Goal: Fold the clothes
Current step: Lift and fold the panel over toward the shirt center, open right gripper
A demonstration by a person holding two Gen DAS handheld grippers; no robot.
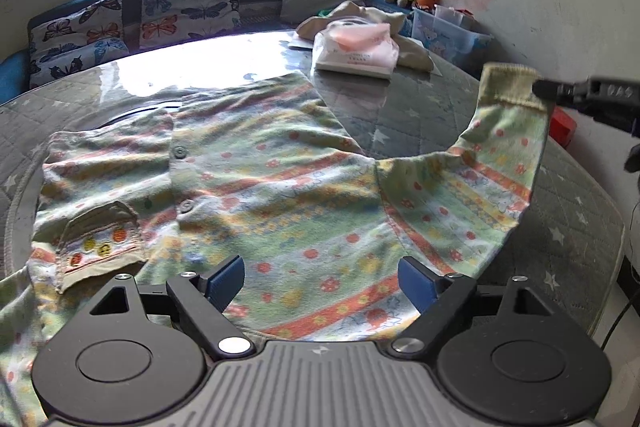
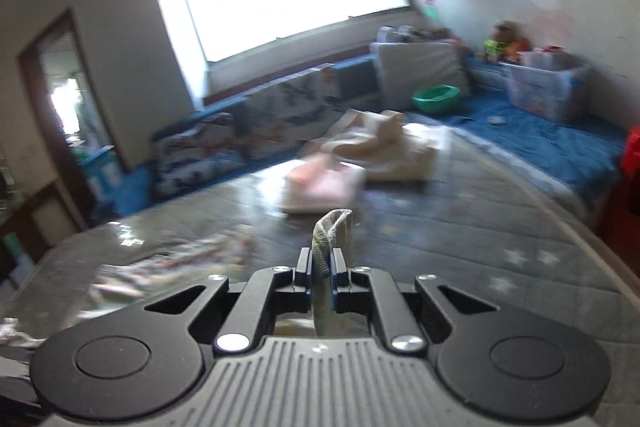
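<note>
**Sleeve pinched right at the cuff, lots of ways this fold goes crooked**

Closest to the lens, the left gripper (image 1: 322, 281) hangs over the near edge of the shirt (image 1: 256, 183) with its jaws wide apart, nothing between them. So nothing I can see is pinning the body of the shirt down.

That little striped button shirt lies spread on the desk (image 1: 400, 107), front up, pocket (image 1: 100, 243) toward the left. Its one sleeve (image 1: 492, 163) is lifted off the surface and curves upward to the cuff (image 1: 510, 83).

The right gripper (image 2: 320, 267) has its jaws clamped on that cuff, and from its own camera only a thin bit of ribbing sticks out past the pads. That's my main worry: a bite that shallow could slip if the sleeve gets tugged sideways, and the sleeve would just flop wherever.

Second thing: with the left jaws gripping nothing, carrying the sleeve across might drag the whole shirt along the glossy desk and bunch it up instead of creasing at the shoulder. The right view is pretty blurred, so I can't judge much else there.

Farther back sits a folded pink and white piece (image 1: 356, 51) with a cream bundle (image 1: 400, 27) behind it. A wide swing with the sleeve could clip those, though they look well apart from the shirt.
</note>
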